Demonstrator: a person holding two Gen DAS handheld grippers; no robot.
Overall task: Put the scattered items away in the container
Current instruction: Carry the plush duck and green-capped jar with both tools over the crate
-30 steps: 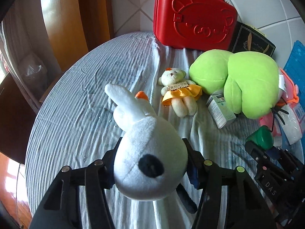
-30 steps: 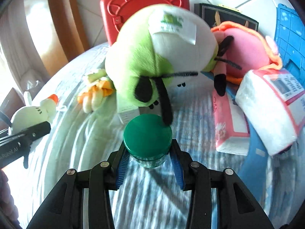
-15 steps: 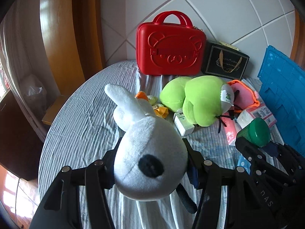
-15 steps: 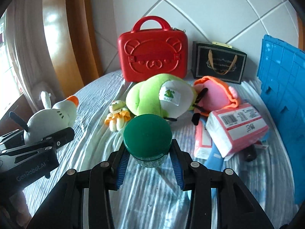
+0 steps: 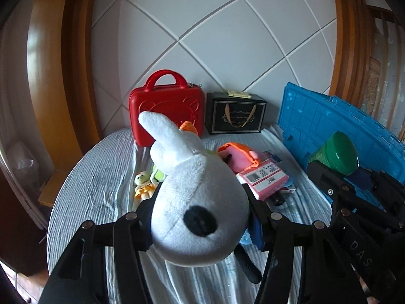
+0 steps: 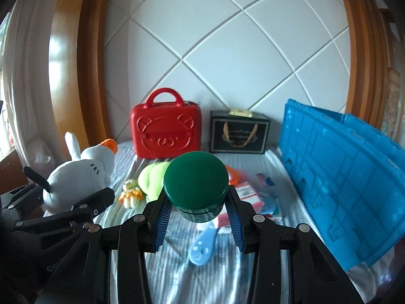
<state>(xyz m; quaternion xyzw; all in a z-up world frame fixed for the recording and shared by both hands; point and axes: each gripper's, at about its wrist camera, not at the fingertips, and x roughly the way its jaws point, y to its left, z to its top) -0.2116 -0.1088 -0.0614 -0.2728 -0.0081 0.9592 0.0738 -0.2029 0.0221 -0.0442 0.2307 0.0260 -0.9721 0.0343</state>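
Note:
My left gripper (image 5: 200, 217) is shut on a white plush dog (image 5: 195, 195) with a black spot and an orange patch, held well above the striped cloth. The same plush dog (image 6: 78, 174) shows at the left of the right wrist view. My right gripper (image 6: 198, 210) is shut on a green-lidded jar (image 6: 196, 185), also lifted; the jar (image 5: 334, 154) appears at the right of the left wrist view. The blue crate (image 6: 339, 174) stands at the right edge of the table. A green plush (image 6: 152, 179), a small yellow bear (image 6: 130, 192) and a pink packet (image 5: 263, 178) lie on the cloth.
A red bear-faced case (image 6: 165, 131) and a black gift box (image 6: 239, 131) stand against the tiled wall at the back. A blue spoon-shaped item (image 6: 202, 245) lies near the front. An orange-pink plush (image 5: 238, 155) lies beside the packet. Wooden frames flank both sides.
Both grippers rose and pulled back from the pile, carrying the white plush dog and the green jar; the table items now look smaller and the wall fills more of each view.

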